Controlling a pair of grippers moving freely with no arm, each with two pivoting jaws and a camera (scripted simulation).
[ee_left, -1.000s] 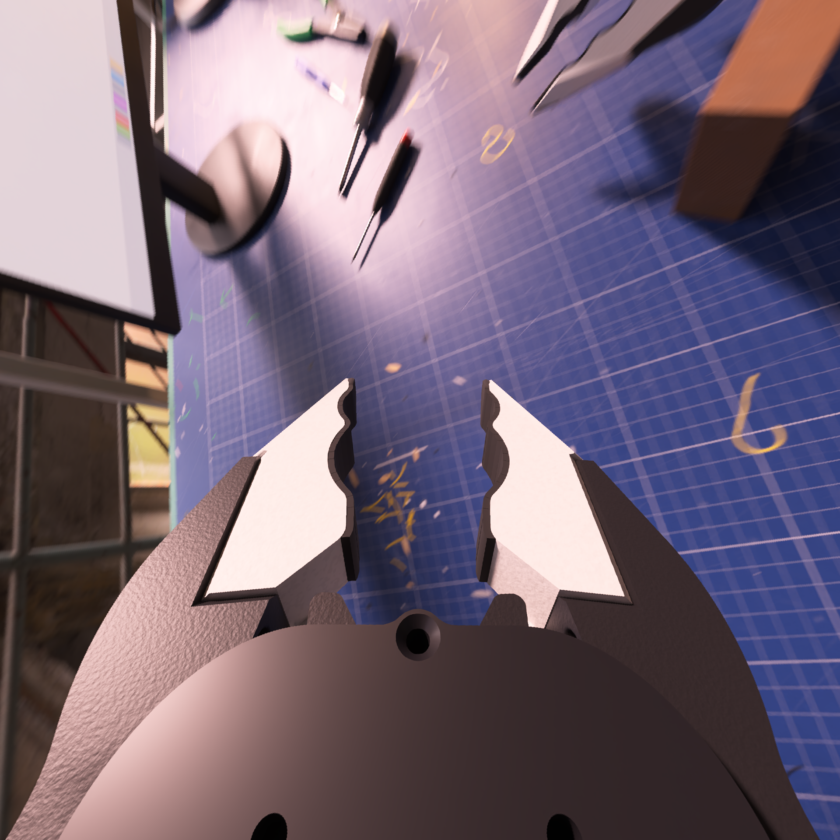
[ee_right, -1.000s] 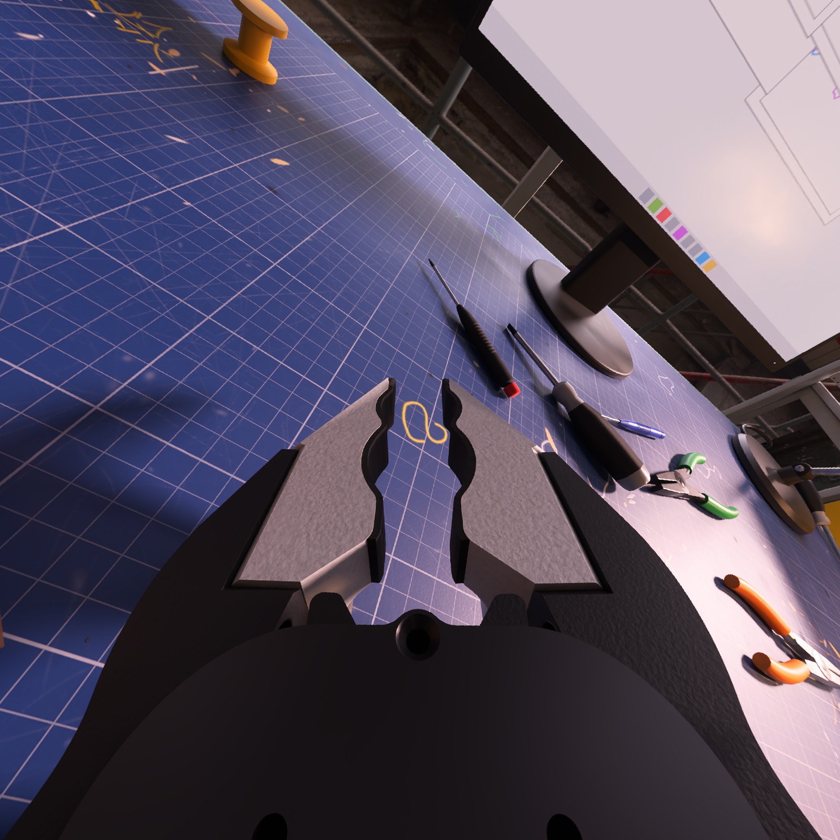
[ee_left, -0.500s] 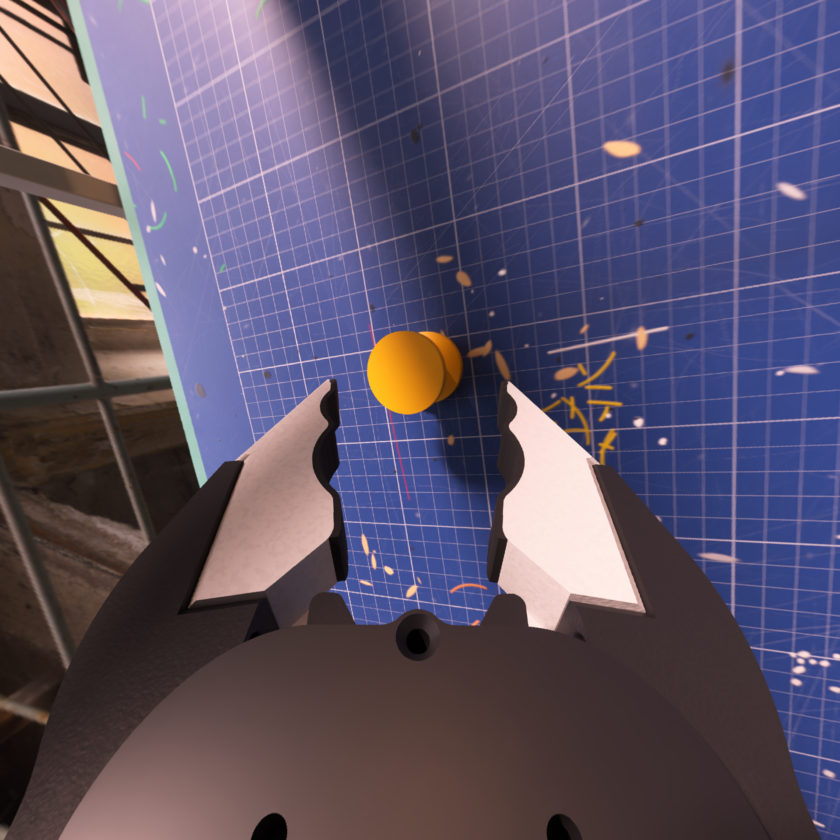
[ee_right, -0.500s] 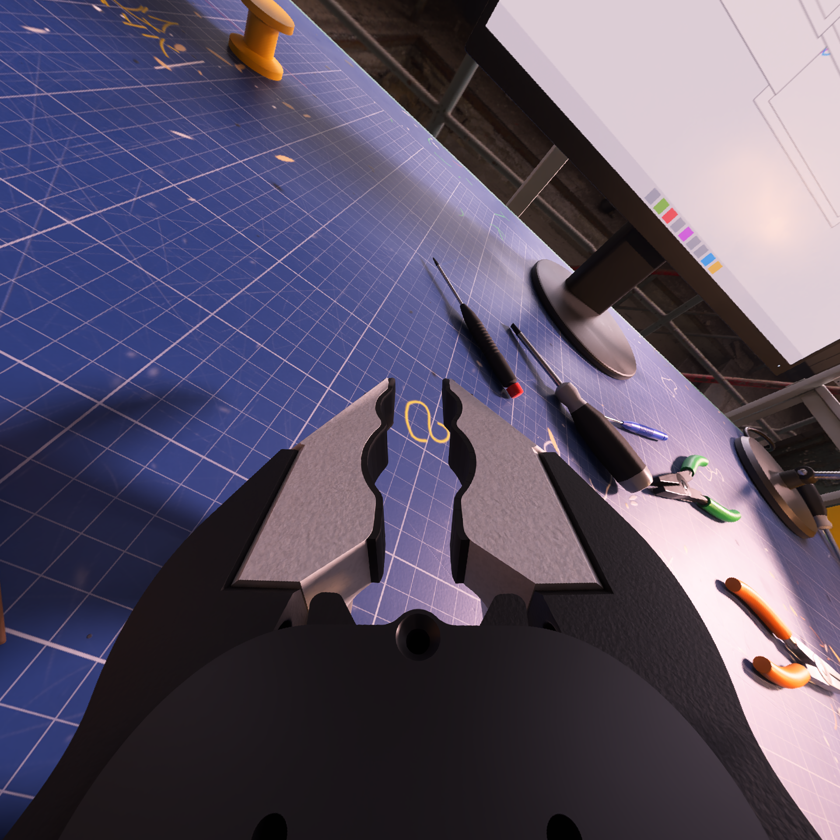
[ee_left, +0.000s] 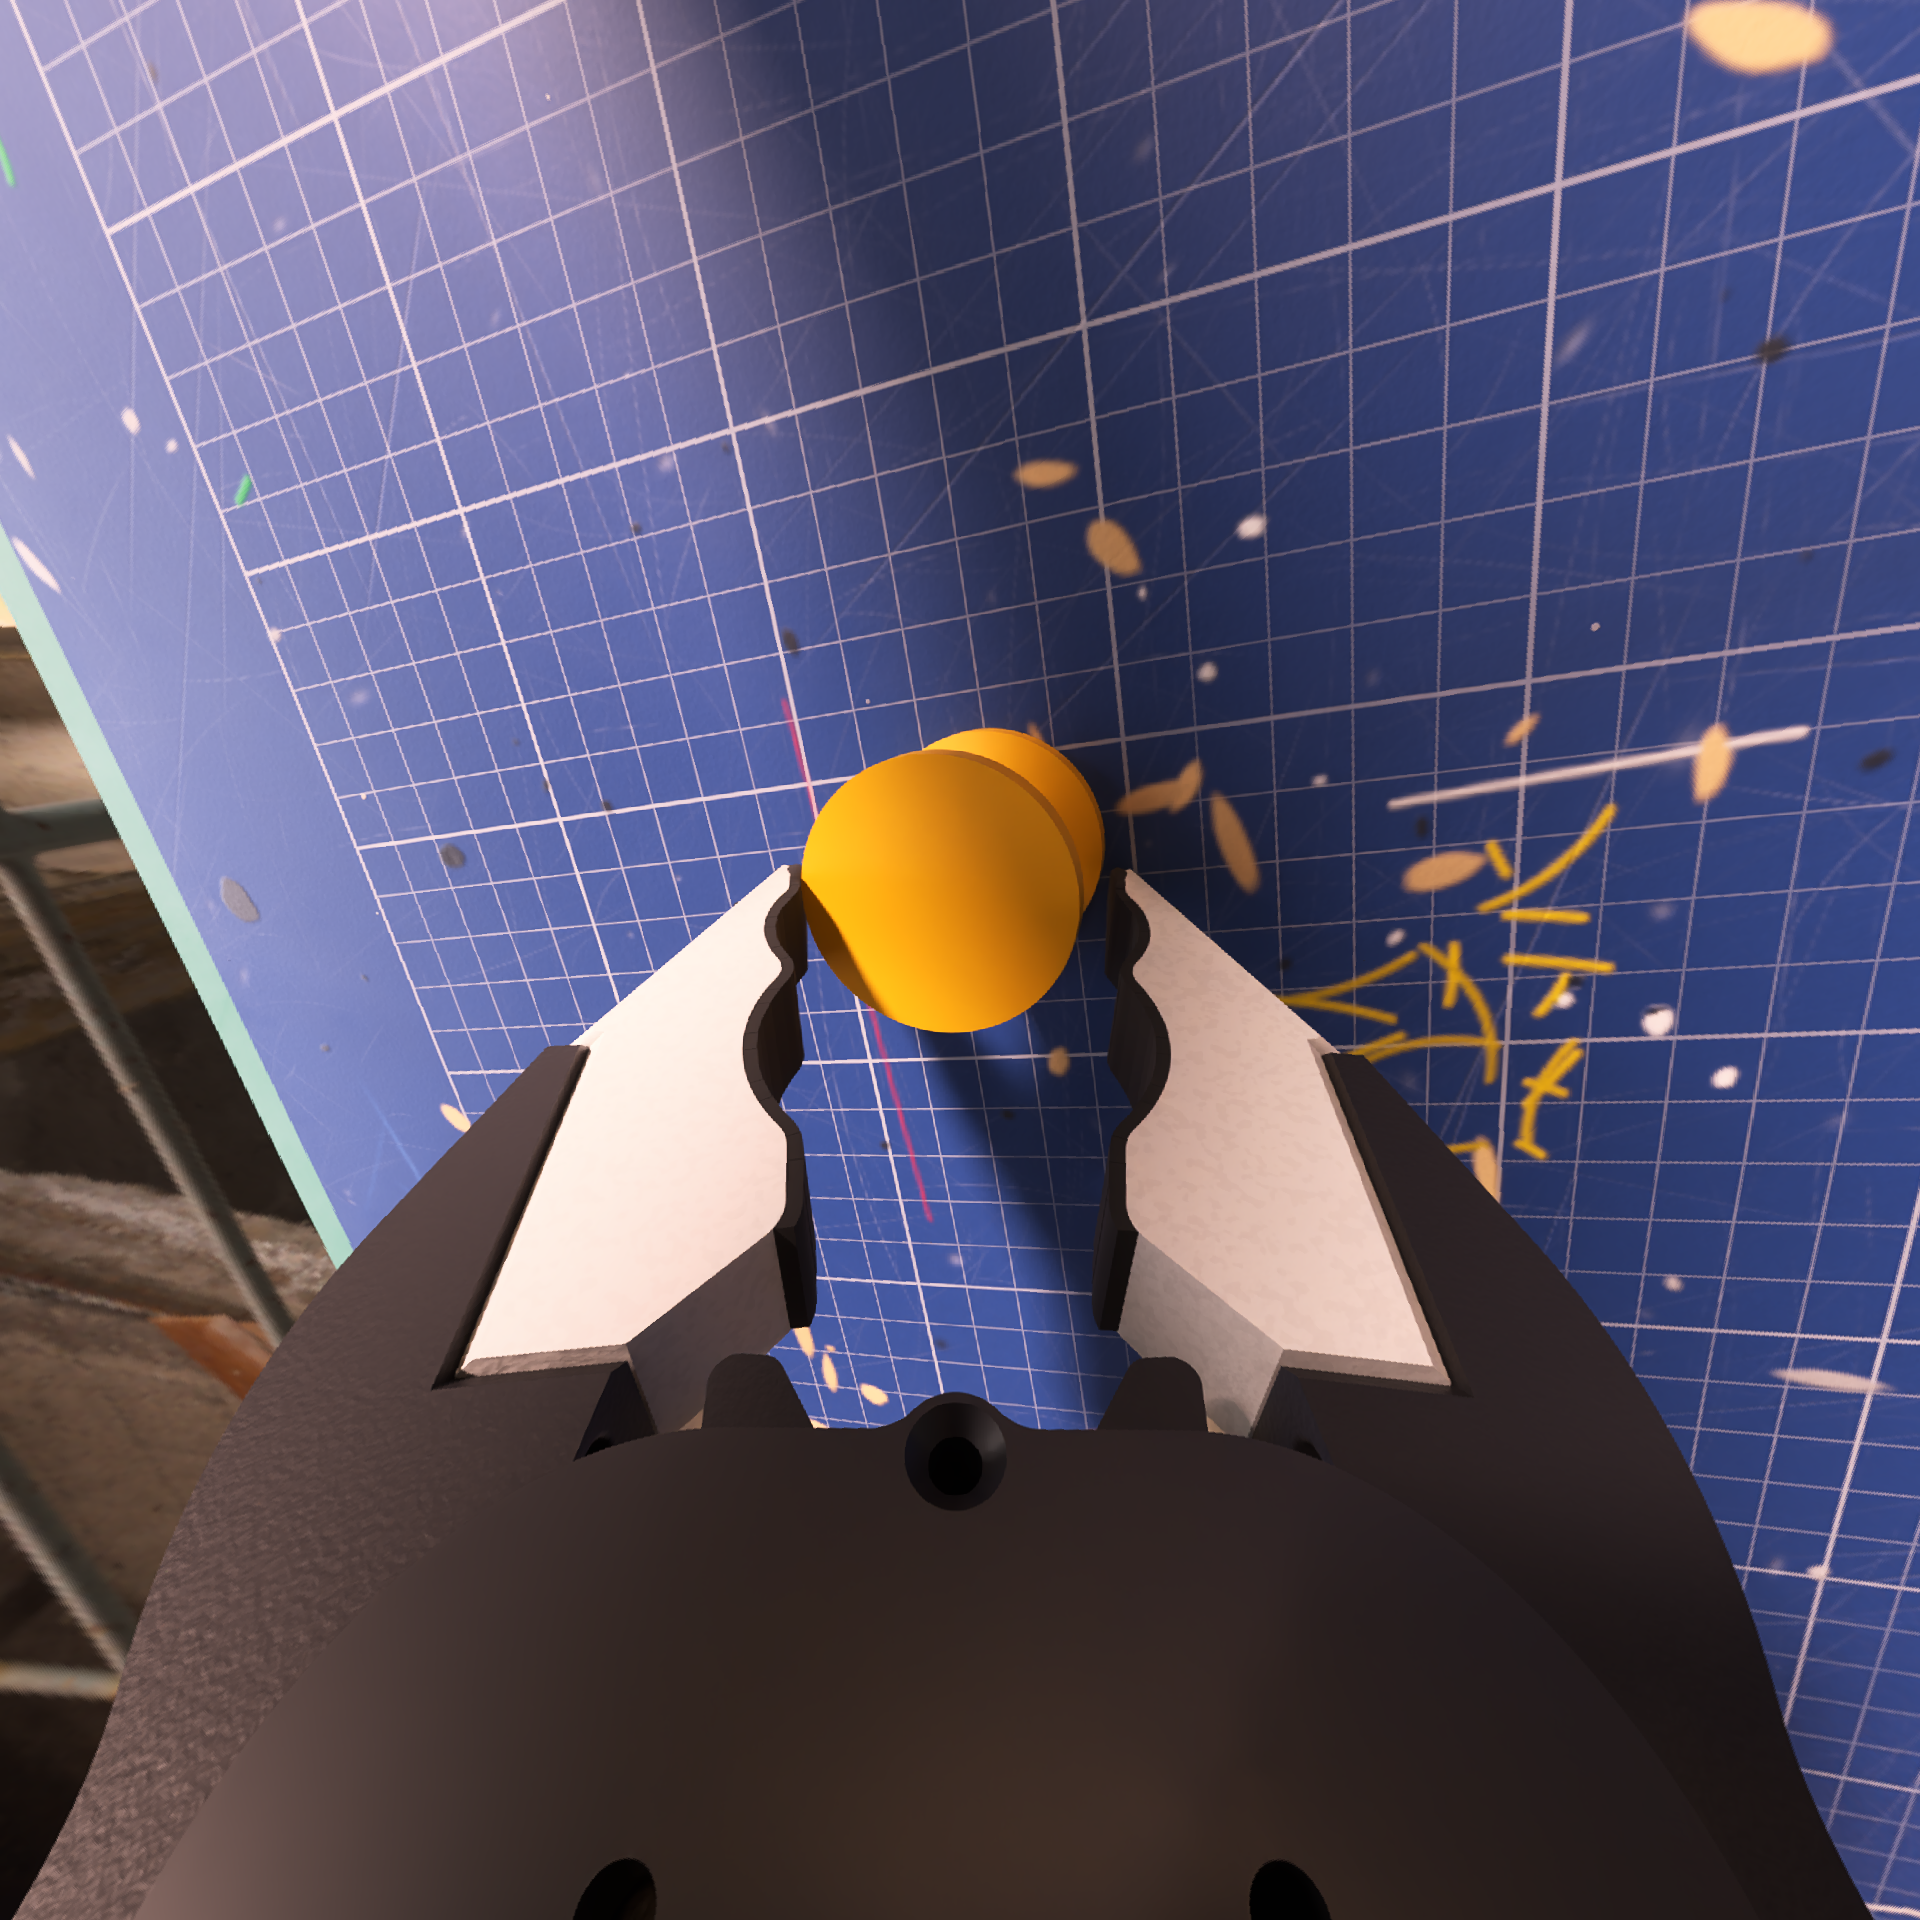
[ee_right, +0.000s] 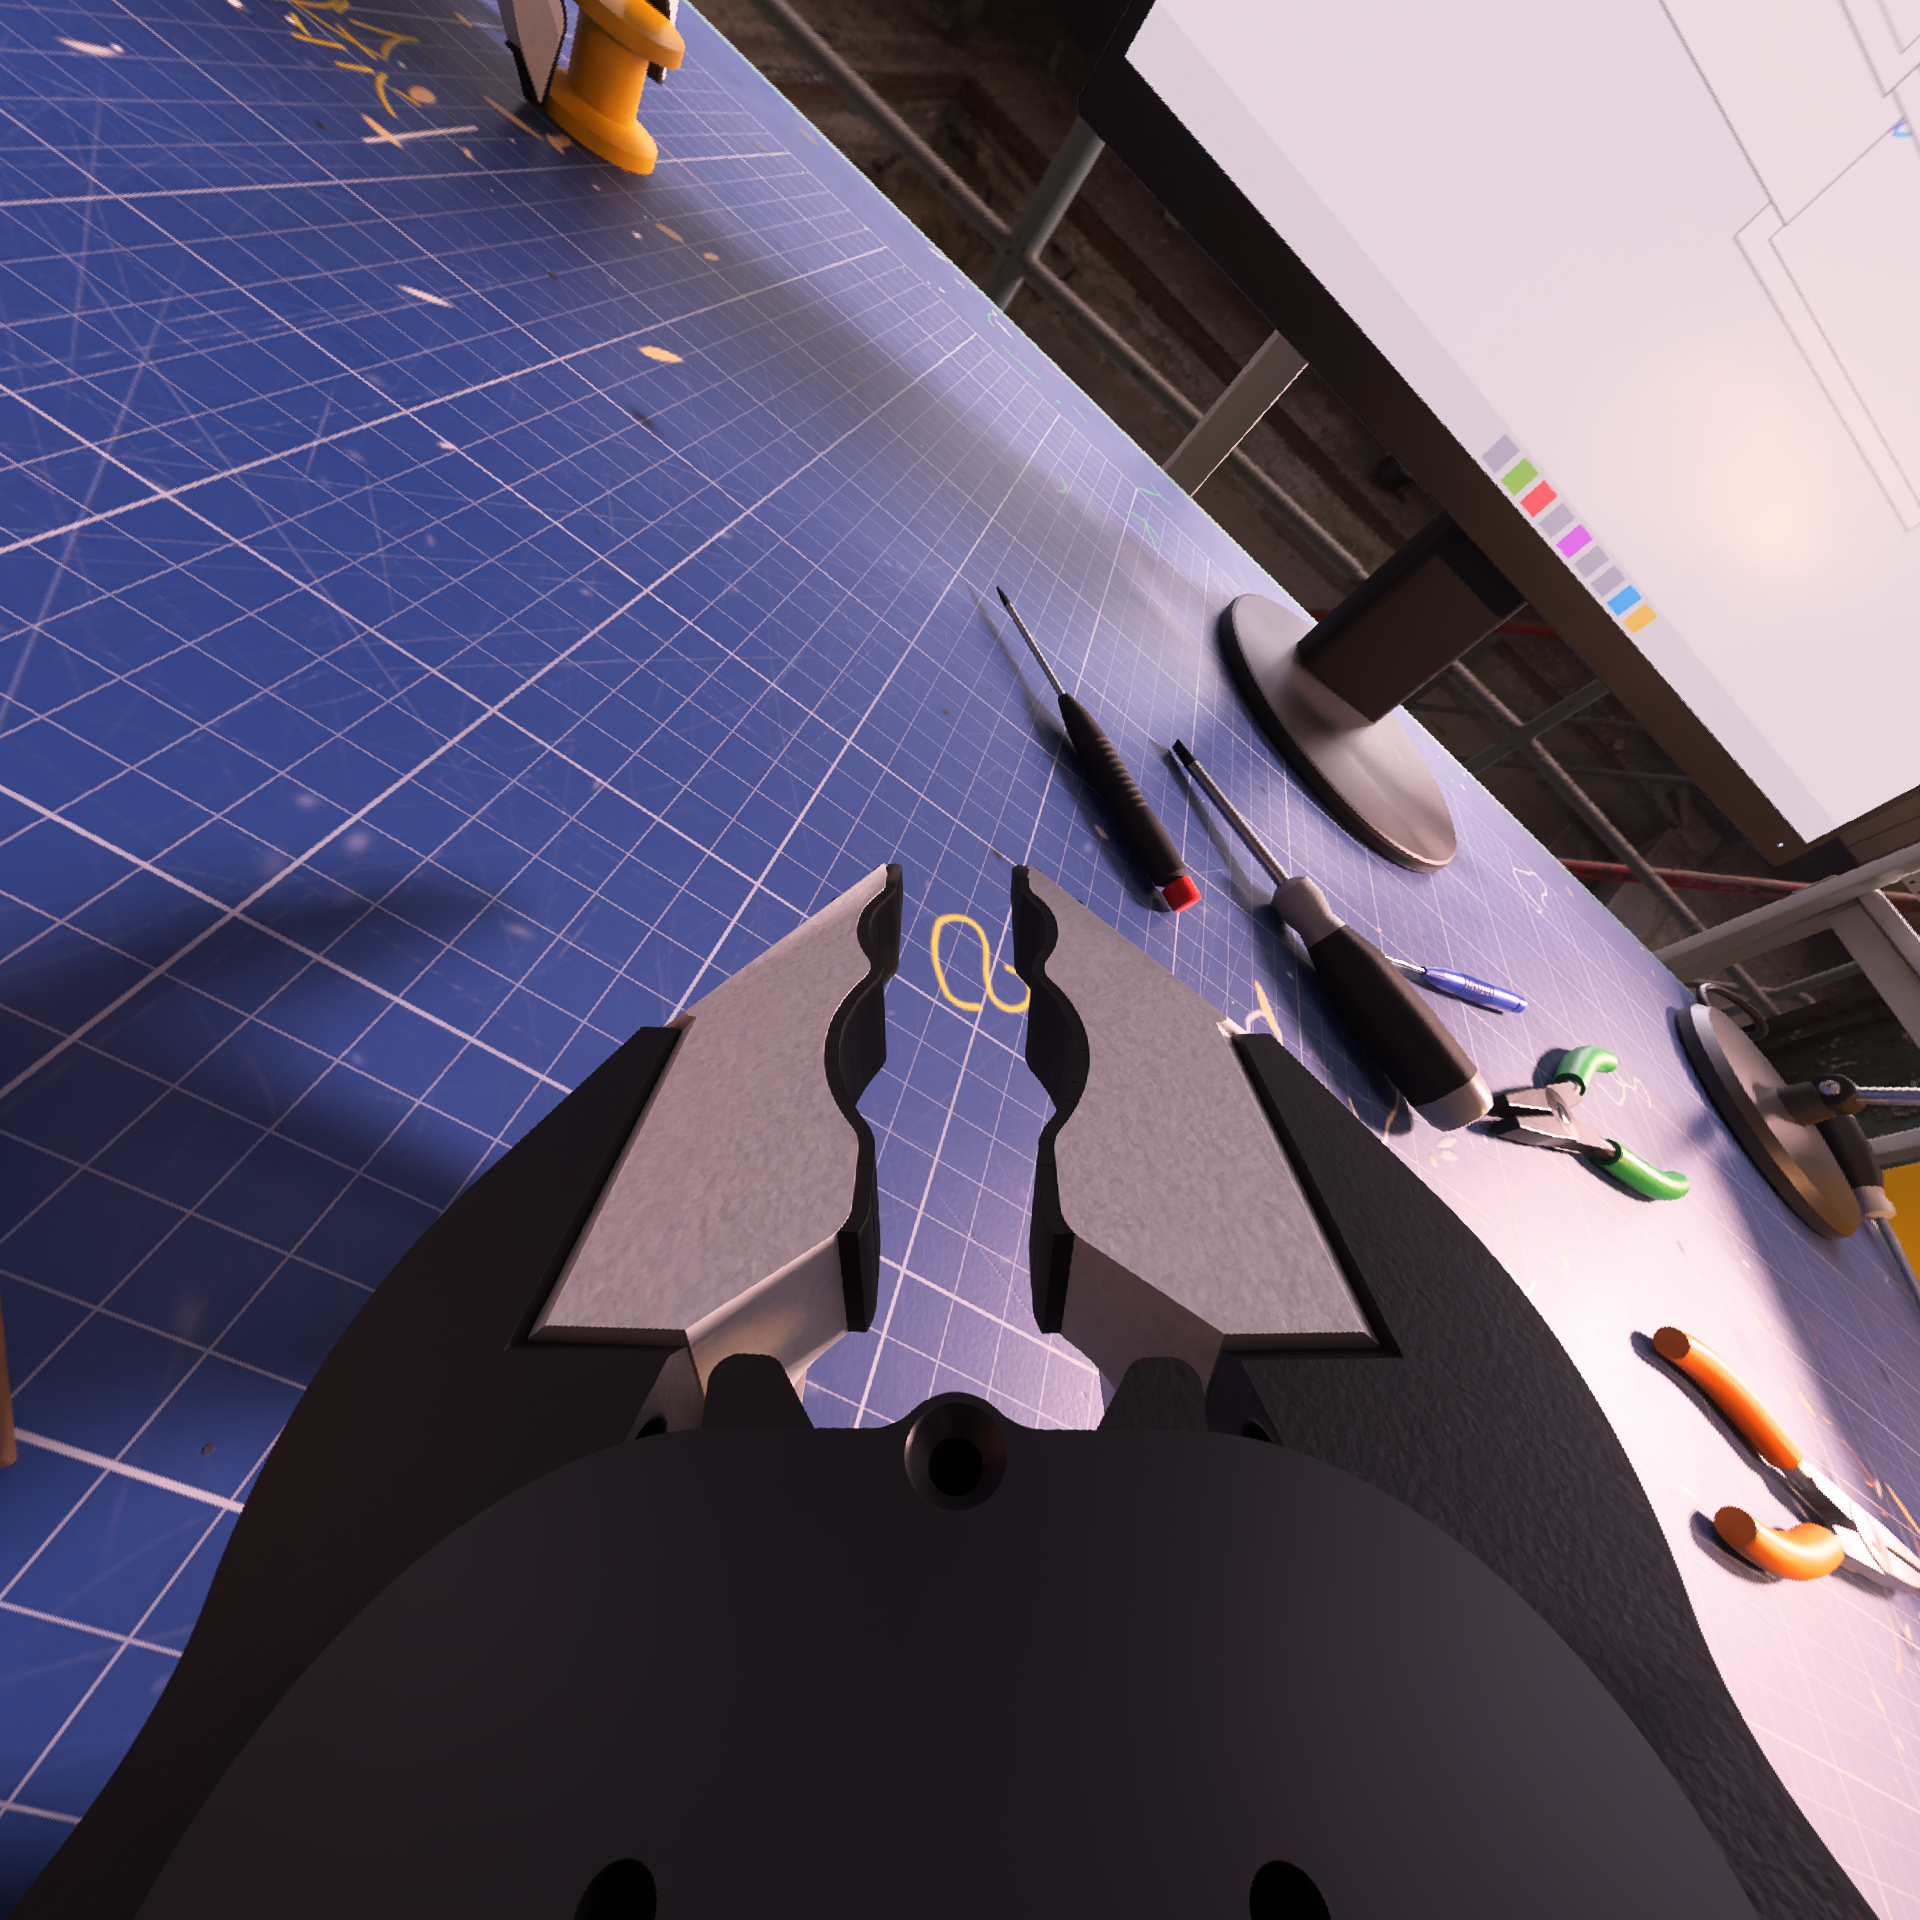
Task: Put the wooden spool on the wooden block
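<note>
The left gripper point(ee_left: 954, 883) has its jaws spread wide, and the wooden spool point(ee_left: 940, 894) sits right at their tips, its near flange reaching in between them. The left finger point(ee_left: 665, 1122) looks to be just touching or nearly touching the flange's edge, while the right finger point(ee_left: 1236, 1122) stands a little clear of it, so nothing is clamped. The spool is a glossy orange-yellow, smooth, with two rounded flanges and a narrower waist; from this end its top flange hides most of the second one behind it. It stands upright on the blue cutting mat point(ee_left: 1455, 416), close to the mat's pale green edge, among pale chips and yellow scribbles.

From the right wrist camera the same spool point(ee_right: 608, 88) shows far off at the top of the mat point(ee_right: 312, 623), with the left gripper's fingertips point(ee_right: 535, 47) either side of it.

The right gripper point(ee_right: 956, 894) hovers over the mat with its jaws released to a narrow gap, gripping nothing, a yellow squiggle showing between them. Beyond it lie two screwdrivers point(ee_right: 1117, 779) point(ee_right: 1351, 977), a small blue pen point(ee_right: 1470, 982), green-handled pliers point(ee_right: 1590, 1127) and orange-handled pliers point(ee_right: 1766, 1486), beside the round foot of a monitor point(ee_right: 1340, 748).
</note>
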